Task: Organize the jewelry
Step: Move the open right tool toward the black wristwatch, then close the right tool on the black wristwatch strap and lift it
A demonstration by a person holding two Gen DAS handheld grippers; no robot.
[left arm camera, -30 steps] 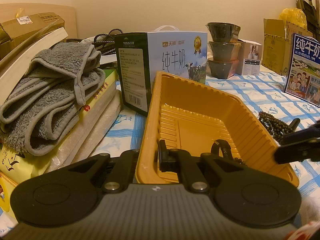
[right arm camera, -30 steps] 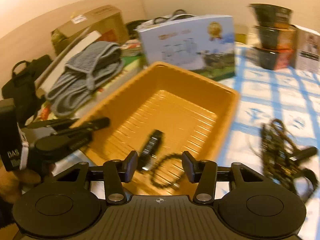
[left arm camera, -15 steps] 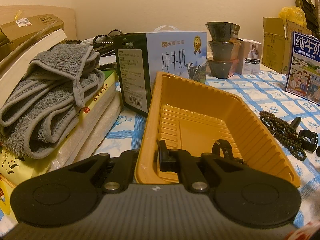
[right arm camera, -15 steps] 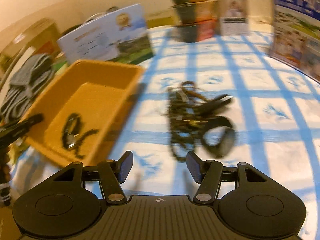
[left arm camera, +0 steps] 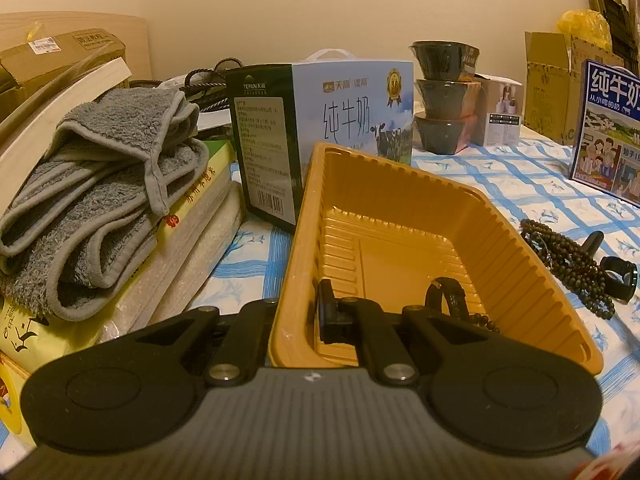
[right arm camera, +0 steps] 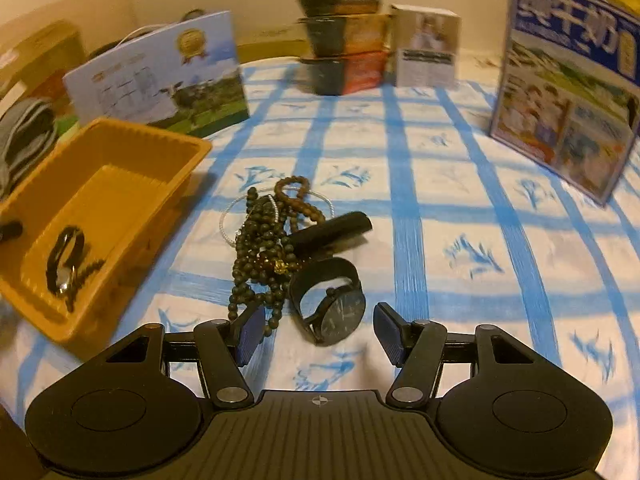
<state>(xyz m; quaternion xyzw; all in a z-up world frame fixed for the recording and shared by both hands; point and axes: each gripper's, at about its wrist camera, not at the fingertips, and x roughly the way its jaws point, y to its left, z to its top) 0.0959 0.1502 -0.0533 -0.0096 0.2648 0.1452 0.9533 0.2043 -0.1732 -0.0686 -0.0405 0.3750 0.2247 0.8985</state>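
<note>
An orange plastic tray [left arm camera: 532,264] [right arm camera: 168,140] sits on the blue-checked cloth. A black band and a short bead string [right arm camera: 66,264] lie inside it; the band also shows in the left wrist view [left arm camera: 448,298]. My left gripper [left arm camera: 298,316] is shut on the tray's near rim, one finger inside and one outside. Right of the tray lies a pile: dark bead strands [right arm camera: 262,248] [left arm camera: 568,260], a brown bead bracelet [right arm camera: 298,198], a thin silver bangle [right arm camera: 228,220] and a black wristwatch [right arm camera: 332,304]. My right gripper [right arm camera: 320,334] is open and empty, just short of the watch.
A blue-white milk carton [left arm camera: 332,120] stands behind the tray. Folded grey towels [left arm camera: 96,216] lie on books at the left. Stacked dark bowls [right arm camera: 340,36], a small white box [right arm camera: 428,48] and a second milk box [right arm camera: 568,80] stand farther back and right.
My right gripper has swung from over the tray to the jewelry pile on the cloth and now sits close before the watch. My left gripper has held still on the tray rim.
</note>
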